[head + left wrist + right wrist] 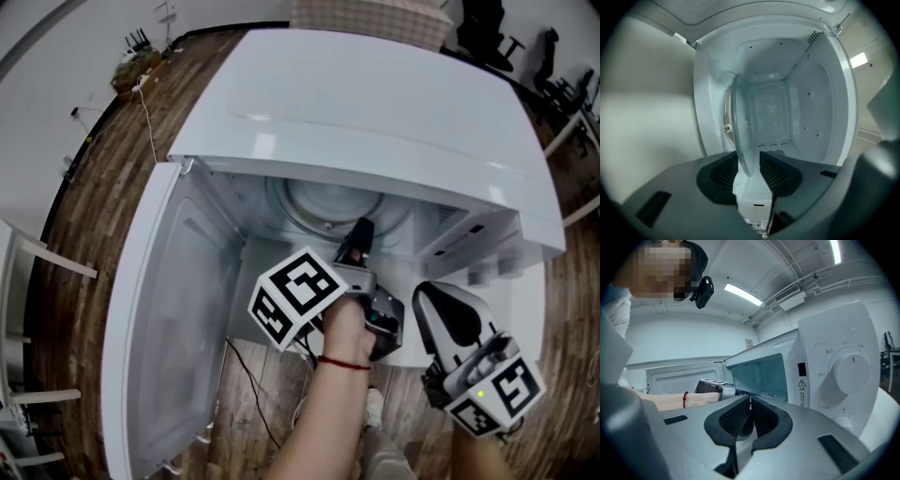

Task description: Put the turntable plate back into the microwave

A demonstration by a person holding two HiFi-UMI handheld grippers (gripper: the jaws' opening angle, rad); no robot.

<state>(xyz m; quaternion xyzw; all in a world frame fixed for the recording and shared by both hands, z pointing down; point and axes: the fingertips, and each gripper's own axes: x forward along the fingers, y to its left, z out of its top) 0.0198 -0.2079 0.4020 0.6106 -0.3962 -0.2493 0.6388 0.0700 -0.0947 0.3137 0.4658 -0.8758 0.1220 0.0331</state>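
Has left gripper (751, 161) parted, turntable plate (740, 126) rim loose between its pads (rest of plate ahead, inside the microwave (815, 117)). Has right gripper (750, 401) closed on nothing, outside the cavity.

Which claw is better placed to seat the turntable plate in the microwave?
Left. The left claw reaches inside the microwave, turntable plate rim between its open jaws; the right claw is shut, outside.

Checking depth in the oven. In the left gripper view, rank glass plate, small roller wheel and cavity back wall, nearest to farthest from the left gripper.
1. glass plate, rim between the jaws.
2. small roller wheel, just left of the plate.
3. cavity back wall, centre, deepest.
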